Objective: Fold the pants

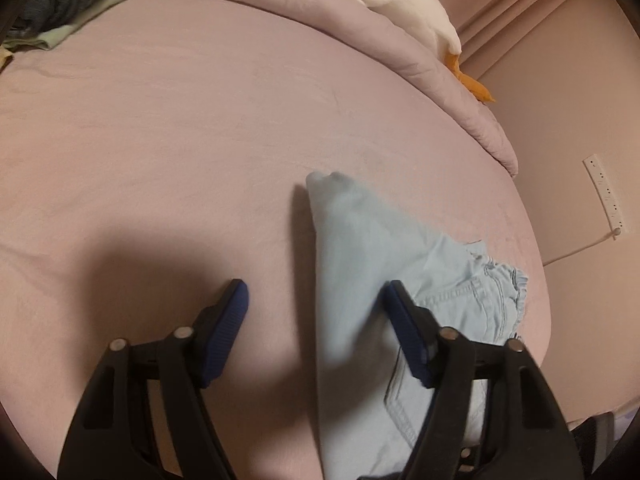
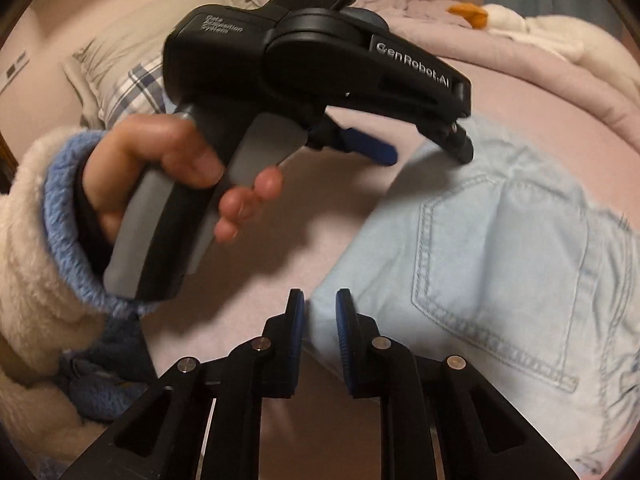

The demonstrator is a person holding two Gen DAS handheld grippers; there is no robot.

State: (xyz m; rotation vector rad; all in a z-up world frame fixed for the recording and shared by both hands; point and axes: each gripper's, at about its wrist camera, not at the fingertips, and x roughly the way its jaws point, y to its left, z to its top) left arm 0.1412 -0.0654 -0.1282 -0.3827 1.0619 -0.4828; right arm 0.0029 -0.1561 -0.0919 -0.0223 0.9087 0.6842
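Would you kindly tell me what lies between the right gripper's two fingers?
In the right wrist view, the right gripper is open, with the pale denim pants' near edge in the gap.

We count one pair of light blue pants (image 2: 500, 248) on one pink bed (image 1: 180, 128), with two back pockets (image 2: 496, 280) visible on the denim. Two grippers appear: the left gripper (image 2: 428, 152), held by one hand (image 2: 160, 168), and the right gripper (image 2: 320, 312), each with two blue-padded fingers. We also count one plush toy (image 1: 420, 12), one wall power strip (image 1: 606, 192), one plaid pillow (image 2: 132, 88) and one rolled pink quilt (image 1: 320, 24).
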